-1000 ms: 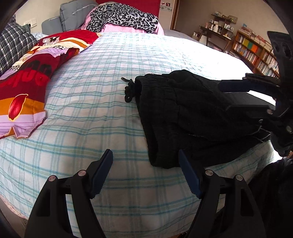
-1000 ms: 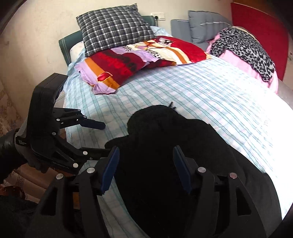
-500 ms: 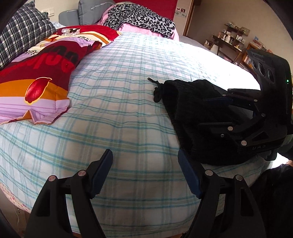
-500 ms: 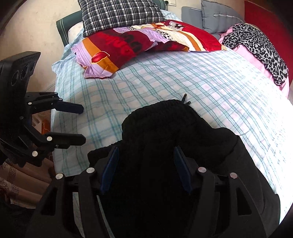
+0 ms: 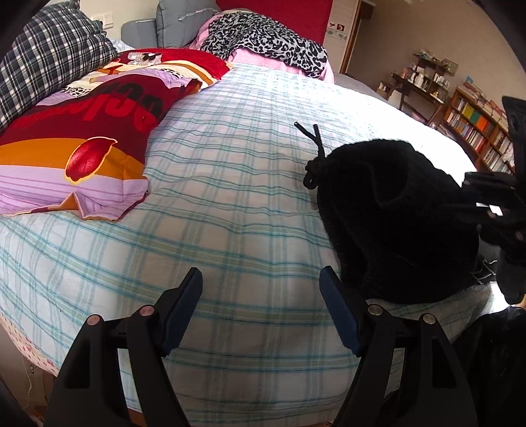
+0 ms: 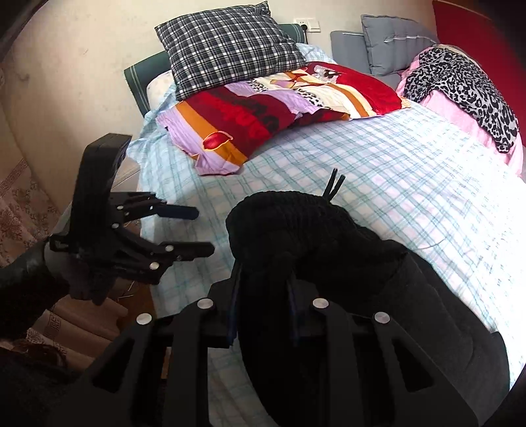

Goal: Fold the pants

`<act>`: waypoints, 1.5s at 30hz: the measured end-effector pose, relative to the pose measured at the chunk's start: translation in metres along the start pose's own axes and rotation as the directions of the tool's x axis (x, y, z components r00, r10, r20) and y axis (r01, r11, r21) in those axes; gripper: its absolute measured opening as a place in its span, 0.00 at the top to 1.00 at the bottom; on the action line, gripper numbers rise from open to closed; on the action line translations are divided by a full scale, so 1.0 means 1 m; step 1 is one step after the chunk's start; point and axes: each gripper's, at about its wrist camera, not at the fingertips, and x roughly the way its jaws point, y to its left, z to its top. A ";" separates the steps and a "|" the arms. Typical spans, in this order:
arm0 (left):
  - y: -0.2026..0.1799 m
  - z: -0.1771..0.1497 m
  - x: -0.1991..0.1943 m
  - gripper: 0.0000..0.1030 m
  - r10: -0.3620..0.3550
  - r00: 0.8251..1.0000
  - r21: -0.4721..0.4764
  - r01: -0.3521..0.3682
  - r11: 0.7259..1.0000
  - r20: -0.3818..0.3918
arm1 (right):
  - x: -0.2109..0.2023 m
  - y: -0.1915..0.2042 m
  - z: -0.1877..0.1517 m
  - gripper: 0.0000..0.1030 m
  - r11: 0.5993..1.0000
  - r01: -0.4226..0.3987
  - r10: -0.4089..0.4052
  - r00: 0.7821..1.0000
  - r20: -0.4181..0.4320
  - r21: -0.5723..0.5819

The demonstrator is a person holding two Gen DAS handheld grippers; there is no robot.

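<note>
Fold begun, unfinished.
Your right gripper (image 6: 263, 305) has just closed, pinching the bunched black pants (image 6: 296, 236) at the bed's (image 5: 230, 203) near edge; left gripper (image 5: 259, 305) wide, empty.

Bed (image 5: 230, 210) under me takes up most of both views, pale blue-green plaid sheet. Headboard end: checked cushion (image 6: 227, 42), red-orange-lilac printed pillow (image 5: 82, 138), grey cushion (image 6: 394, 39), leopard-print cloth (image 5: 266, 36) lying on something pink. Cream wall (image 6: 65, 65) with a socket plate (image 6: 309, 24); red panel (image 5: 282, 13) behind the far corner. Far right: bookcase (image 5: 476, 131) packed with books, and a cluttered shelf (image 5: 424, 78), probably a desk, too small to tell. Bright daylight on the sheet.
</note>
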 end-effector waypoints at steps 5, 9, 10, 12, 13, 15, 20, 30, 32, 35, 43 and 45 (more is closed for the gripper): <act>0.006 0.002 -0.006 0.28 0.002 1.000 -0.033 -0.001 0.999 0.022 | 0.037 0.014 -0.032 0.76 0.999 -0.032 0.031 0.995 -0.099 -0.006; 0.000 0.006 -0.011 0.28 0.001 0.999 -0.018 -0.001 1.000 0.037 | 0.041 0.009 -0.039 0.68 0.999 -0.024 0.025 0.998 -0.060 0.024; -0.002 0.008 -0.012 0.28 -0.001 0.999 -0.014 0.002 1.000 0.043 | 0.038 0.009 -0.038 0.66 0.999 -0.030 0.032 0.998 -0.055 0.033; -0.007 0.014 -0.014 0.28 -0.008 0.998 -0.009 0.008 1.000 0.057 | 0.031 0.008 -0.037 0.58 0.998 -0.032 0.034 0.998 -0.049 0.048; -0.010 0.017 -0.015 0.28 -0.013 0.998 -0.008 0.013 1.000 0.065 | 0.024 0.007 -0.037 0.56 0.998 -0.037 0.039 0.998 -0.041 0.058; -0.018 0.027 -0.018 0.28 -0.021 0.996 -0.005 0.021 1.000 0.087 | 0.009 0.004 -0.040 0.49 0.996 -0.045 0.045 0.999 -0.004 0.072; -0.055 0.050 -0.020 0.28 -0.095 0.988 0.035 0.091 0.995 0.126 | -0.038 -0.033 -0.058 0.47 0.978 -0.010 -0.006 0.997 0.074 0.206; -0.144 0.053 0.019 0.28 -0.202 0.979 0.177 0.195 0.965 0.019 | -0.119 -0.109 -0.124 0.47 0.905 0.170 -0.201 0.979 0.040 0.389; -0.151 0.048 0.030 0.28 -0.188 0.982 0.195 0.186 0.963 -0.009 | -0.125 -0.115 -0.139 0.47 0.892 0.204 -0.225 0.974 0.004 0.402; -0.153 0.041 0.044 0.28 -0.150 0.988 0.203 0.155 0.967 -0.039 | -0.127 -0.117 -0.163 0.47 0.888 0.236 -0.234 0.971 -0.055 0.394; -0.150 0.025 0.065 0.28 -0.053 0.997 0.309 0.067 0.949 -0.051 | -0.113 -0.109 -0.211 0.47 0.900 0.231 -0.190 0.971 -0.145 0.370; -0.149 0.025 0.065 0.28 -0.042 0.998 0.316 0.056 0.947 -0.052 | -0.116 -0.111 -0.217 0.47 0.901 0.217 -0.179 0.975 -0.135 0.376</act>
